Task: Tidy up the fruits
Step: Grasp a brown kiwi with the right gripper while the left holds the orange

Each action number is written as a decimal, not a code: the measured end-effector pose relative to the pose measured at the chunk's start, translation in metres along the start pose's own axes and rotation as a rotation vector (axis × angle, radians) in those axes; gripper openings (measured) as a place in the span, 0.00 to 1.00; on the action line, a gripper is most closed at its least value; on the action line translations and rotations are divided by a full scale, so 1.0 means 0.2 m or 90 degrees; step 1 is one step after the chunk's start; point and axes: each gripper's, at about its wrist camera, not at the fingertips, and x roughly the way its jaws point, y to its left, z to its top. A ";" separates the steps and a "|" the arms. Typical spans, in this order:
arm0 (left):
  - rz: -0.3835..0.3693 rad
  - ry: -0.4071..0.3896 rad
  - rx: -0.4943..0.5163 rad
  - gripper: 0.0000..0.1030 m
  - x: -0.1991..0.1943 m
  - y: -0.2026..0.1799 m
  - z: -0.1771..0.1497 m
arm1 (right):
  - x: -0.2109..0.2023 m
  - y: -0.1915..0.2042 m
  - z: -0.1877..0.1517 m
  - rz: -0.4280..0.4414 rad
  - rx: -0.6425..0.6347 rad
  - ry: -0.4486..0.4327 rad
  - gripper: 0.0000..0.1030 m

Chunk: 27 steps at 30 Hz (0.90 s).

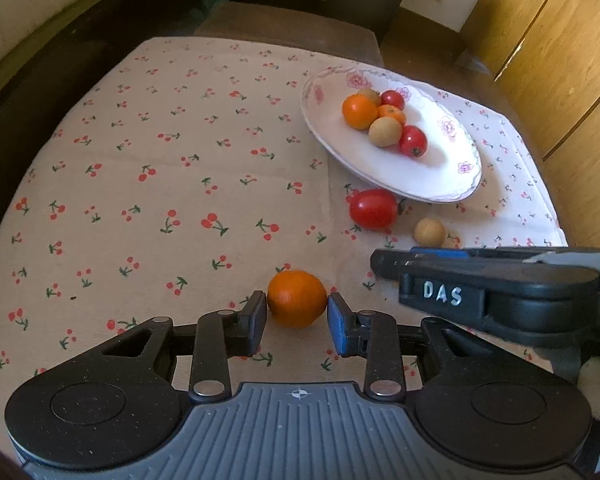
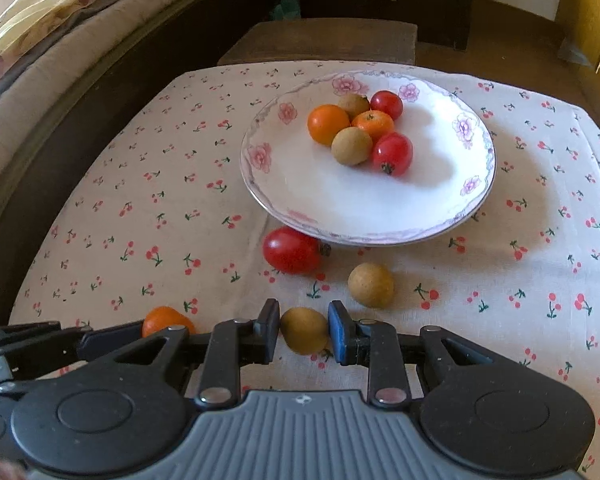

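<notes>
My left gripper (image 1: 297, 309) is shut on a small orange (image 1: 296, 296) that rests on the cherry-print cloth, held only by the pad tips. My right gripper (image 2: 303, 330) is shut on a round brown fruit (image 2: 304, 330) low over the cloth. In the left wrist view the right gripper (image 1: 380, 266) reaches in from the right. The same orange (image 2: 162, 318) peeks out behind the right gripper's left arm. A flowered white plate (image 2: 260, 196) holds two oranges, two brown fruits and two tomatoes. Beside its near rim lie a loose tomato (image 2: 291, 250) and another brown fruit (image 2: 371, 285).
The cloth (image 1: 160, 160) covers a small table whose left edge drops off beside a cushioned bed or sofa (image 2: 40, 80). A brown stool (image 2: 320, 40) stands beyond the far edge. Wooden cabinet doors (image 1: 560, 60) rise at the right.
</notes>
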 end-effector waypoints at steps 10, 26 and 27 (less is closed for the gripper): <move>-0.001 0.001 -0.013 0.47 0.01 0.03 0.01 | -0.01 -0.04 0.00 0.010 0.013 0.007 0.26; -0.023 -0.025 -0.055 0.53 0.06 0.01 0.13 | -0.12 -0.09 -0.06 0.004 -0.006 -0.008 0.26; -0.020 -0.022 -0.054 0.53 0.07 0.00 0.13 | -0.12 -0.10 -0.06 0.005 -0.004 -0.009 0.26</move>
